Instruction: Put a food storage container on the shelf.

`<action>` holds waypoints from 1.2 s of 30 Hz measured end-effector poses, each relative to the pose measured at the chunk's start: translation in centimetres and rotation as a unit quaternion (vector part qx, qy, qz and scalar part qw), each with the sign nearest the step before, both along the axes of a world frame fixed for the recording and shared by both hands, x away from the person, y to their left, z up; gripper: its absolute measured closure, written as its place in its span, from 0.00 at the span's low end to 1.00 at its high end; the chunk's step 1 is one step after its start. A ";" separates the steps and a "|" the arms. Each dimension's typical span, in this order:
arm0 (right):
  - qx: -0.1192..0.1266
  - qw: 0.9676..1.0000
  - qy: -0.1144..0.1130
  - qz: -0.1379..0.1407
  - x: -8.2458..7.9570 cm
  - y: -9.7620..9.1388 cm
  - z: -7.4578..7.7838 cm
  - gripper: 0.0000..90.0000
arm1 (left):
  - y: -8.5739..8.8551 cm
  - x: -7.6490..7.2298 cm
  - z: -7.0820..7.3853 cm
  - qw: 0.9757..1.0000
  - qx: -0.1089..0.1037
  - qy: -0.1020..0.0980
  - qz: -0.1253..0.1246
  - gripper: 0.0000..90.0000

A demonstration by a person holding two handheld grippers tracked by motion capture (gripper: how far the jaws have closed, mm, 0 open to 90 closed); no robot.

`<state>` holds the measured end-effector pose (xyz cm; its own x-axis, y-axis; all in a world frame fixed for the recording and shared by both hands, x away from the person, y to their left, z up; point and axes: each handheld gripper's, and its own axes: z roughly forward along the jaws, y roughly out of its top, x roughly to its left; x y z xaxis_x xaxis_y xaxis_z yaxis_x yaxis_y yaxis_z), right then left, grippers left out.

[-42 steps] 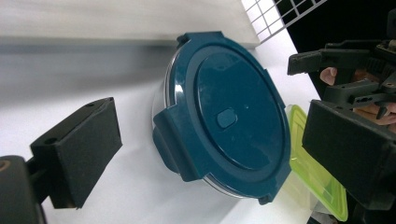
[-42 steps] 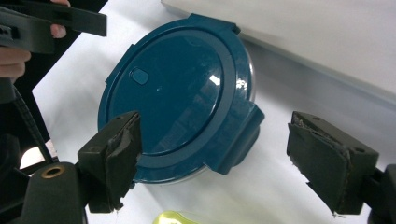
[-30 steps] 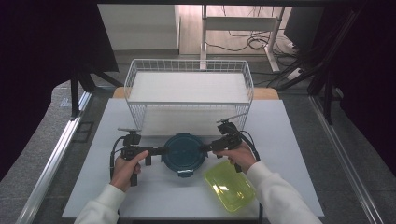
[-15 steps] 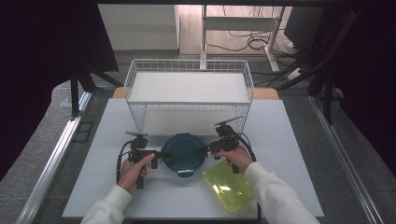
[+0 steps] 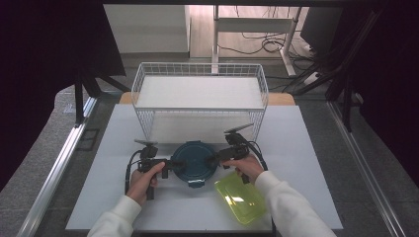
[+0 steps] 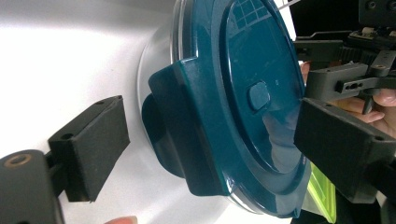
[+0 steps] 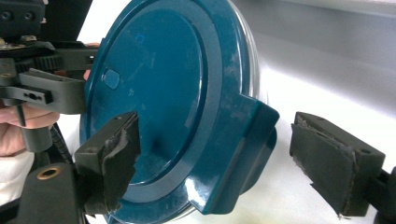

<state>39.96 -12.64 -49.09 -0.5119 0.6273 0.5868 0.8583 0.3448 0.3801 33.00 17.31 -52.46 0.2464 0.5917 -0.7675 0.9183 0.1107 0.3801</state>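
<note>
step: teal lid (image 5: 193, 160) latch tabs get straddled, probably for unclipping
left hand-held gripper (image 5: 171, 164): released
right hand-held gripper (image 5: 213, 159): released
next: tabs need squeezing

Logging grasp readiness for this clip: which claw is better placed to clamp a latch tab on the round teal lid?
Roughly even, slight edge right. The right claw has a latch tab squarely between its open jaws. The left claw also straddles the round teal lid, with its tab nearer one jaw.

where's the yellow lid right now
In the high view the yellow lid lies flat on the table's near right side, just right of the round teal-lidded container.
</note>
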 end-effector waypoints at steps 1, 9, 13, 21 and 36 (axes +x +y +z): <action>-0.001 1.000 0.000 0.001 0.0 0.0 0.0 0.18 | 0.0 0.0 0.0 1.000 -0.002 0.000 0.001 0.11; 0.000 1.000 0.008 0.008 0.3 0.0 -0.3 0.19 | -0.4 0.2 -0.4 1.000 -0.014 0.006 -0.003 0.16; 0.005 1.000 0.021 0.014 0.3 0.1 -0.6 0.22 | -0.5 0.1 -0.4 1.000 -0.009 0.006 0.002 0.22; 0.022 0.999 0.043 0.016 0.5 0.1 -0.6 0.30 | -0.4 0.0 -0.1 1.000 -0.004 0.014 0.011 0.27; 0.041 0.997 0.059 0.005 0.6 -0.4 -0.3 0.40 | 0.0 -0.6 0.3 1.000 -0.008 0.014 0.023 0.36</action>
